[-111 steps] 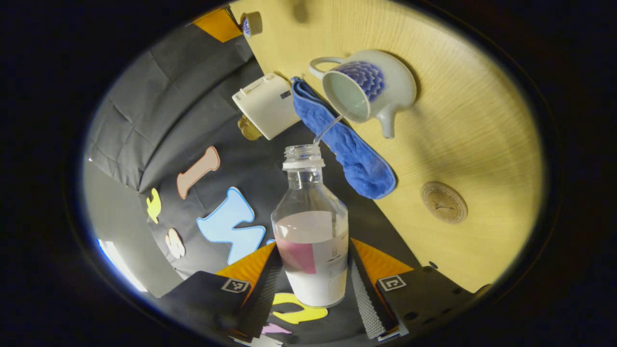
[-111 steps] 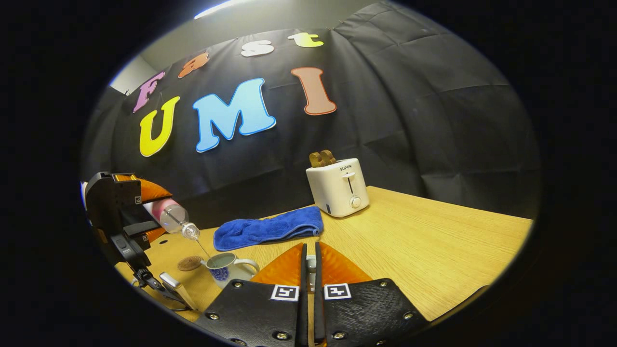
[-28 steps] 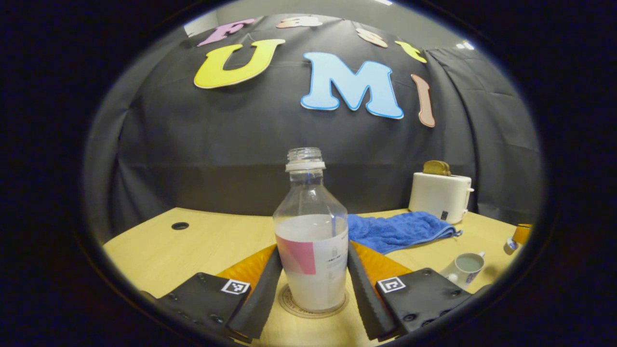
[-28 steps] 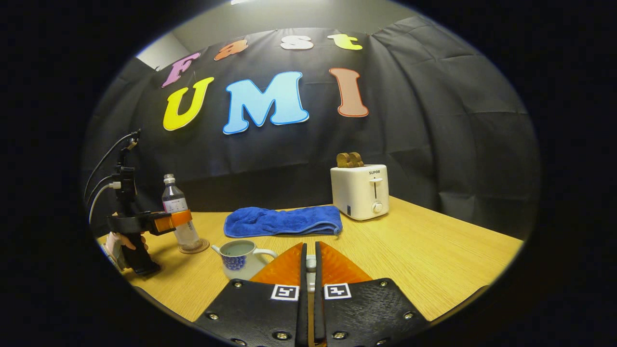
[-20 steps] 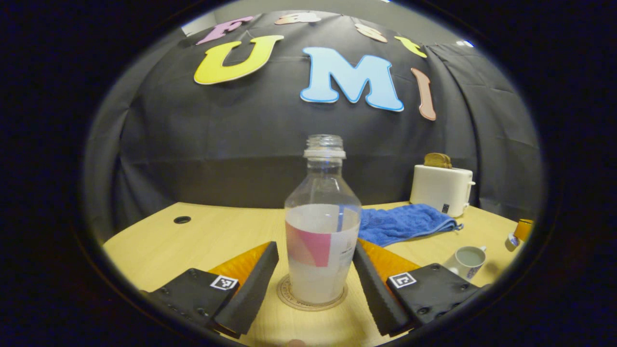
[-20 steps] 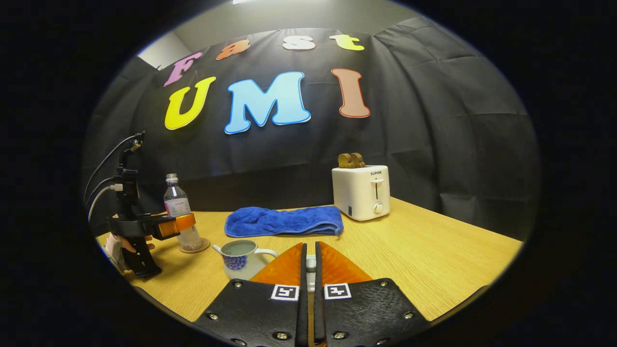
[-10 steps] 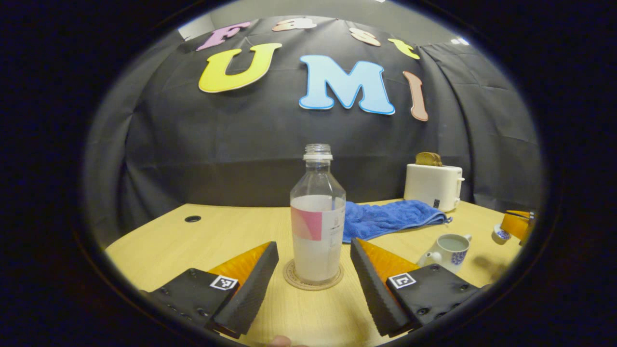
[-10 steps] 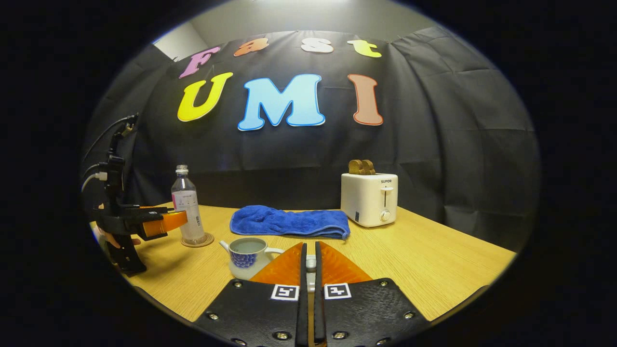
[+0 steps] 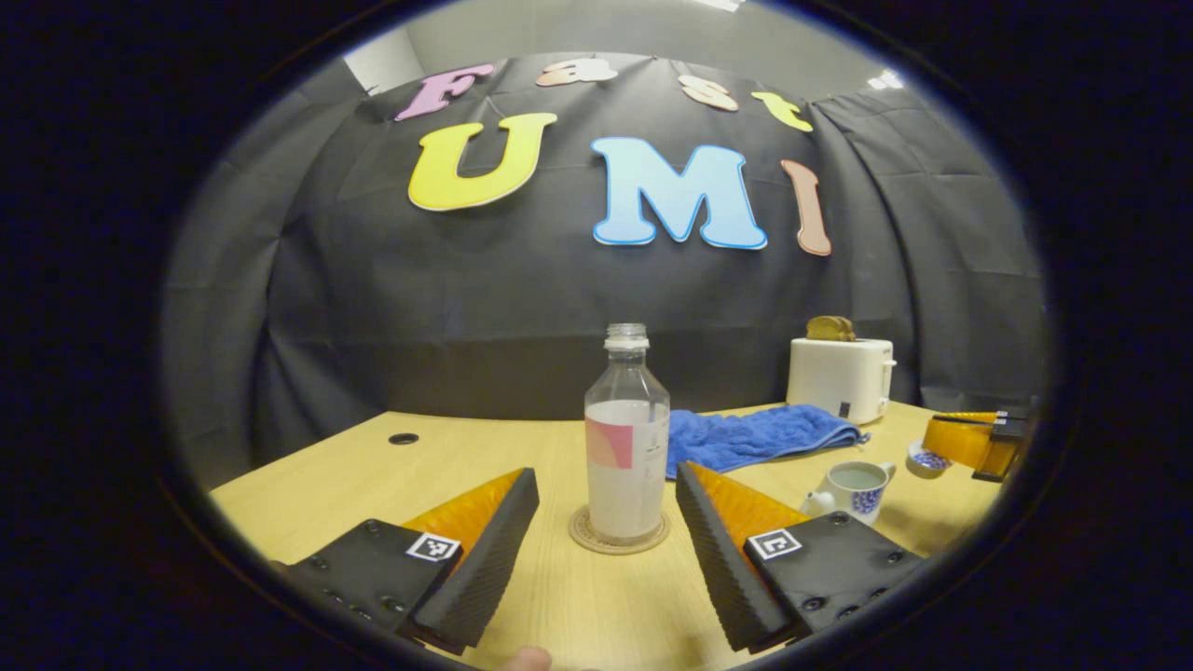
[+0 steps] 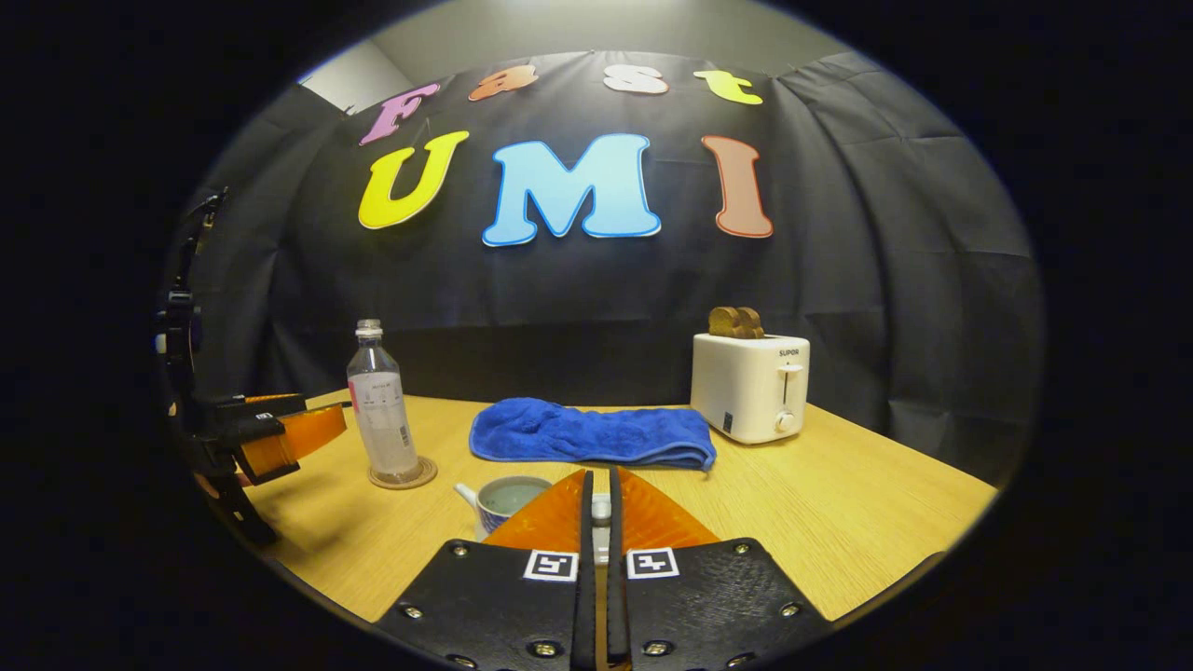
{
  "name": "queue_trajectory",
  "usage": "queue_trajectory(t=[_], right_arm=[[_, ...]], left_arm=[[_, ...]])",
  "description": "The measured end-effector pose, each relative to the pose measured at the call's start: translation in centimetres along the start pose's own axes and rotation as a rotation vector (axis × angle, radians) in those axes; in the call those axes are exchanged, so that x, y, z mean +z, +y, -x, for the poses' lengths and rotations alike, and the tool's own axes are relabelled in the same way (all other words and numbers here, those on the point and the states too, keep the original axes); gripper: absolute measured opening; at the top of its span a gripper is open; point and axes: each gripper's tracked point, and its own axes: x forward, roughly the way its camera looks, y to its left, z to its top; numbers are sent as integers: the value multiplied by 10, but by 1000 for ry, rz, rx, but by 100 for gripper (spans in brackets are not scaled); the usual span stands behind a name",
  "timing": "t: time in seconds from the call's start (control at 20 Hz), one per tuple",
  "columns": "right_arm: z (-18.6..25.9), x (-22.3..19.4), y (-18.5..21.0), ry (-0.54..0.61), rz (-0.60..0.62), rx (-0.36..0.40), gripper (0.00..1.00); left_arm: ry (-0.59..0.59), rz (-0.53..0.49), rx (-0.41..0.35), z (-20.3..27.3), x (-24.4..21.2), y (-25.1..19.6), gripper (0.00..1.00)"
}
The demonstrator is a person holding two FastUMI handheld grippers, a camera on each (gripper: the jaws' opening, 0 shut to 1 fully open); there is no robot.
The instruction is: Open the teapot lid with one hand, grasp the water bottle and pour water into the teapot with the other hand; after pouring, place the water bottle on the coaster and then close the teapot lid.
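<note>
The clear water bottle (image 9: 626,438), uncapped and partly full, stands upright on the round coaster (image 9: 619,539). My left gripper (image 9: 606,477) is open just short of it, a finger to each side, touching nothing. The white teapot (image 9: 853,489) with a blue pattern sits lidless to the right, water inside. In the right gripper view, my right gripper (image 10: 601,508) is shut on the teapot lid (image 10: 602,509), just above and behind the teapot (image 10: 508,499). The bottle (image 10: 384,410), the coaster (image 10: 403,475) and the left gripper (image 10: 317,421) show at the left. The lid (image 9: 925,458) hangs under the right gripper (image 9: 969,445).
A blue towel (image 10: 592,433) lies folded behind the teapot. A white toaster (image 10: 750,387) with toast in it stands at the back right. The wooden table (image 10: 839,503) has a small hole (image 9: 403,438) near its far left edge.
My left gripper has let go of the bottle on the coaster and pulled back from it. The right gripper with the lid has shifted closer over the teapot.
</note>
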Motion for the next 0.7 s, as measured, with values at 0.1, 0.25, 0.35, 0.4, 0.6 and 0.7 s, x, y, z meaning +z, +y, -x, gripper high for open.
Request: queue_trajectory(t=[0.1, 0.25, 0.35, 0.4, 0.6, 0.7], right_arm=[[-14, 12, 14, -13, 33, 10, 5], [-34, 15, 32, -3, 60, 26, 5], [-41, 9, 47, 16, 47, 60, 5], [-43, 4, 50, 28, 37, 71, 5], [-48, -7, 48, 60, 1, 65, 5], [-49, -10, 45, 67, -9, 58, 5]], left_arm=[[-13, 13, 5, 3, 5, 4, 100], [-31, 6, 32, 5, 11, 14, 100], [-43, -2, 50, 7, 14, 21, 100], [-48, 2, 53, 8, 17, 22, 100], [-39, 4, 58, 7, 13, 25, 100], [-35, 2, 56, 7, 12, 23, 100]])
